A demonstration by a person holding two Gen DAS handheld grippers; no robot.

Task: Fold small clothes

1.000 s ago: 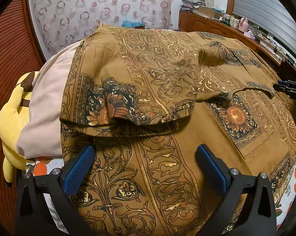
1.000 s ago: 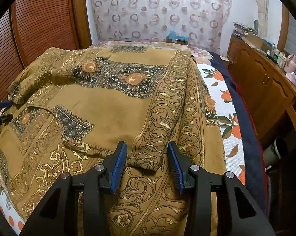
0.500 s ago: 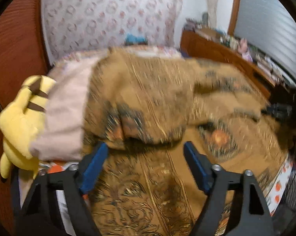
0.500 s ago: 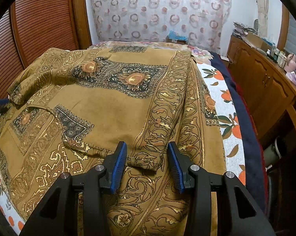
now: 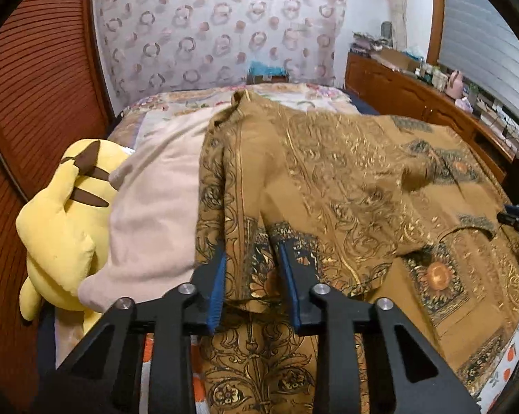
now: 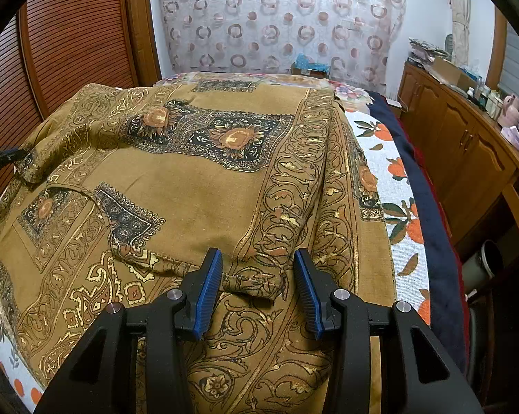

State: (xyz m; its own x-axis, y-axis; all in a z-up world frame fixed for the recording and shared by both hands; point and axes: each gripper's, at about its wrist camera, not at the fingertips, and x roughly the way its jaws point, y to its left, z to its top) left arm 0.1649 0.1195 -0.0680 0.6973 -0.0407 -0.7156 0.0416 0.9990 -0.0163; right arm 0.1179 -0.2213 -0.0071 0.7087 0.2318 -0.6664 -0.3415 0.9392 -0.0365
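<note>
A bed (image 6: 402, 207) fills the room, with a white cover that has orange flowers on it, and a curtain (image 5: 221, 31) with round rings hangs on the wall behind. A wooden cabinet (image 6: 466, 151) runs along one side. A big brown garment (image 6: 197, 186) with gold swirls and dark flower patches lies spread over most of the bed. The left gripper (image 5: 252, 281) has its blue pads pulled in close, and a folded edge of the brown garment sits squeezed between them, so it is holding the cloth. That bit of cloth is pulled up from the rest, right at the near edge of the bed. Just beside it lies a pale pink blanket (image 5: 155, 214), and a yellow plush toy (image 5: 62, 227) leans against the blanket on the far side from the garment. The right gripper (image 6: 257, 291) is partly closed around a small bunched corner of the same garment. The cloth sits between the pads, but I cannot tell if they really pinch it. The rest of the garment stretches away in front of this gripper.
</note>
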